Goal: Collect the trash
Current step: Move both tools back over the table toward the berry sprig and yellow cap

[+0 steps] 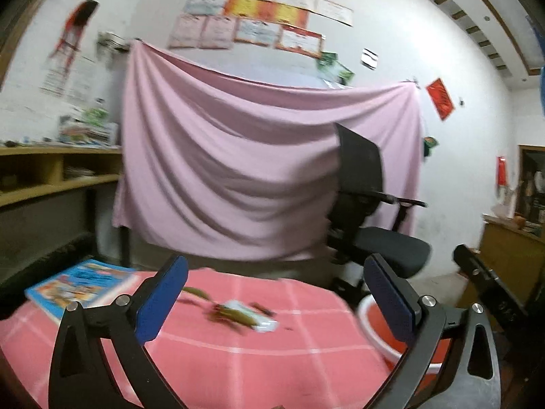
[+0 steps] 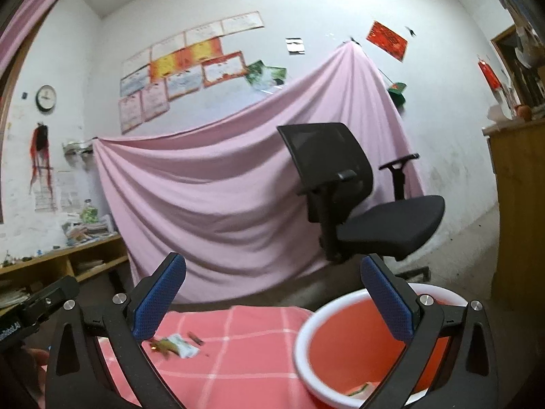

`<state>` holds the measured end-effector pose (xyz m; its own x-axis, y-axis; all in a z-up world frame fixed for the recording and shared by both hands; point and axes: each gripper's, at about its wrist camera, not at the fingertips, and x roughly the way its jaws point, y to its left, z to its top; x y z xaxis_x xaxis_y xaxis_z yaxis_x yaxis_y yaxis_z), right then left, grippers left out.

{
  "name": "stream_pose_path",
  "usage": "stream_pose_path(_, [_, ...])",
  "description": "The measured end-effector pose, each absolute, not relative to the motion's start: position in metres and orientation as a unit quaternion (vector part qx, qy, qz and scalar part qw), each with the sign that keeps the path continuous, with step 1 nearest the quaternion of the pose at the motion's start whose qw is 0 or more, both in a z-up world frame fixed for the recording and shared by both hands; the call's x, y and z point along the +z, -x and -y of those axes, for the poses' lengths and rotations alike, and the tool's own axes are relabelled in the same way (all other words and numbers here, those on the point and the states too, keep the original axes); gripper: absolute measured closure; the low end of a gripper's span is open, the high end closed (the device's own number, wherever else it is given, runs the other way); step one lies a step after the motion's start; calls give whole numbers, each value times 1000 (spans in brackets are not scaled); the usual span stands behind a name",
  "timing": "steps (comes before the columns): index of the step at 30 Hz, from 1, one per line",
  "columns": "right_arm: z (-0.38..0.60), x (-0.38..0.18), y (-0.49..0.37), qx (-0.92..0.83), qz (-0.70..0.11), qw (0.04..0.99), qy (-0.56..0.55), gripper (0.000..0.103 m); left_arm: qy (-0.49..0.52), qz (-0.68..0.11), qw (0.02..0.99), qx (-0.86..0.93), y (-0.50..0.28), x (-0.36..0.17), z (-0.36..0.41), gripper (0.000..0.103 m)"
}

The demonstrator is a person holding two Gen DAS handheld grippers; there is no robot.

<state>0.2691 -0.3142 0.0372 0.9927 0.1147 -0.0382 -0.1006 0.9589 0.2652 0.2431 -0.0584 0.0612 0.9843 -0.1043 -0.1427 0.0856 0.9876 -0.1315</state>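
Left hand-held gripper [image 1: 272, 293] and right hand-held gripper [image 2: 272, 293]: jaws wide apart, nothing between. Wrapper scraps [image 1: 248, 317] lay on the pink checked tabletop [image 1: 221, 358], beside the red basin [image 2: 340, 344] holding one scrap [image 2: 357, 390].

You've got 2 grippers up: left gripper [image 1: 272, 293] and right gripper [image 2: 272, 293], jaws spread wide, nothing between. On the pink checked tablecloth [image 1: 238, 358]: 1 white wrapper [image 1: 262, 320], approx 3 small dark scraps, too blurred to count surely, 1 book [image 1: 81, 283]. 1 red basin [image 2: 340, 341], 1 scrap inside. 1 office chair [image 2: 357, 197], 1 wall clock [image 2: 46, 97].
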Motion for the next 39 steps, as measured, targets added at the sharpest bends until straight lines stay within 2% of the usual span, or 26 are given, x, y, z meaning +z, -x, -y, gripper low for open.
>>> stream_pose_path(9, [257,40,-266,84,-5,993,-87,0,48,-50,996,49,-214,38,2,2])
stream_pose_path(16, [223,31,-274,107,-24,992,-61,0,28,-72,993,93,-206,17,-35,2])
stream_pose_path(27, [177,12,-295,127,-78,989,-18,0,17,-191,977,98,-236,-21,-76,2])
stream_pose_path(35, [164,0,-311,143,-122,982,-2,0,80,-269,958,61,-264,-40,-96,3])
stream_pose_path(39, [157,-8,-336,170,-178,969,-24,0,96,-292,950,57,-280,-40,-96,3])
